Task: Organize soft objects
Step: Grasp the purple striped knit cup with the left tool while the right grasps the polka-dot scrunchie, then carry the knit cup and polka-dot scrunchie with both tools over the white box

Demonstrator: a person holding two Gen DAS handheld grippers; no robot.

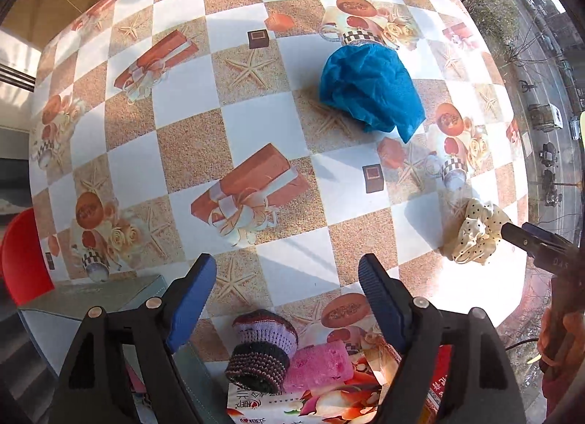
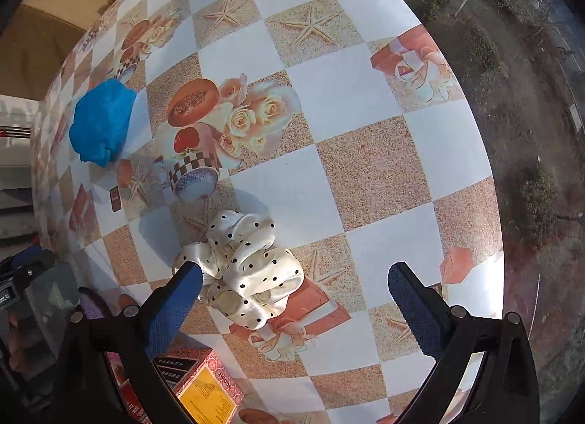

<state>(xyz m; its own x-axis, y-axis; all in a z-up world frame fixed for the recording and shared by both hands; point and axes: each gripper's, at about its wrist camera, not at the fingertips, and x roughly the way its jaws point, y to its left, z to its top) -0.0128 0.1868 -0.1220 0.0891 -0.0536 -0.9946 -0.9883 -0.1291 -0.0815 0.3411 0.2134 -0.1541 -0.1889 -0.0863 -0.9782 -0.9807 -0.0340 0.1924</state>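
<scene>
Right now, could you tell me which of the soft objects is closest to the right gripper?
The cream polka-dot scrunchie: it lies between the right gripper's open fingers, while the blue cloth lies far off across the table.

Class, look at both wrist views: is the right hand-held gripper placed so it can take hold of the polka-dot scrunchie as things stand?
Probably yes. The right hand-held gripper is open, its fingers either side of the polka-dot scrunchie, which lies loose on the table with nothing in between. One finger is already at its edge.
</scene>
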